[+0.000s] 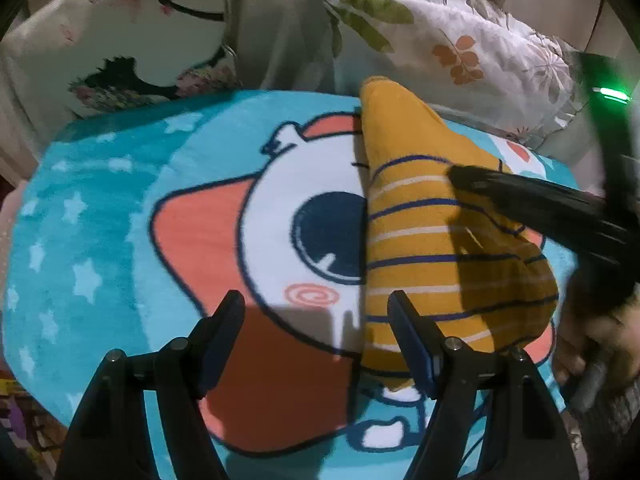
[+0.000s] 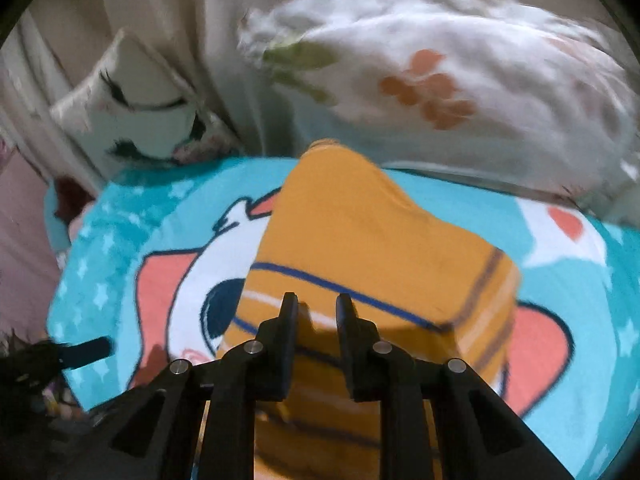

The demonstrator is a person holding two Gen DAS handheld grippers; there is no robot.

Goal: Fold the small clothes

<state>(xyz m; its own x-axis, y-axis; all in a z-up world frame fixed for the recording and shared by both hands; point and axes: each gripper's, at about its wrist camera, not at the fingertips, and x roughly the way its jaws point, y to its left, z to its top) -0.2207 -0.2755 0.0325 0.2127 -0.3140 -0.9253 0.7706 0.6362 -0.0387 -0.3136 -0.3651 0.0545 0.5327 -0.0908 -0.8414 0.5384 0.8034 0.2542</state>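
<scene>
A mustard-yellow garment (image 1: 420,240) (image 2: 360,240) with blue and white stripes lies folded on a turquoise cartoon blanket (image 1: 100,220) (image 2: 580,360). My left gripper (image 1: 316,298) hovers open above the blanket. Its right finger is over the garment's left edge, and nothing is between the fingers. My right gripper (image 2: 317,298) stands above the near part of the garment with a narrow gap between its fingers; no cloth is pinched there. In the left wrist view the right gripper (image 1: 456,174) shows as a blurred black shape over the garment. A left finger (image 2: 86,350) shows in the right wrist view.
A white cushion with a black branch print (image 1: 112,40) (image 2: 136,100) leans at the back left. A floral pillow (image 1: 460,32) (image 2: 440,72) lies at the back right, with beige cloth (image 1: 276,20) between them. A hand (image 1: 580,344) holds the right gripper's handle.
</scene>
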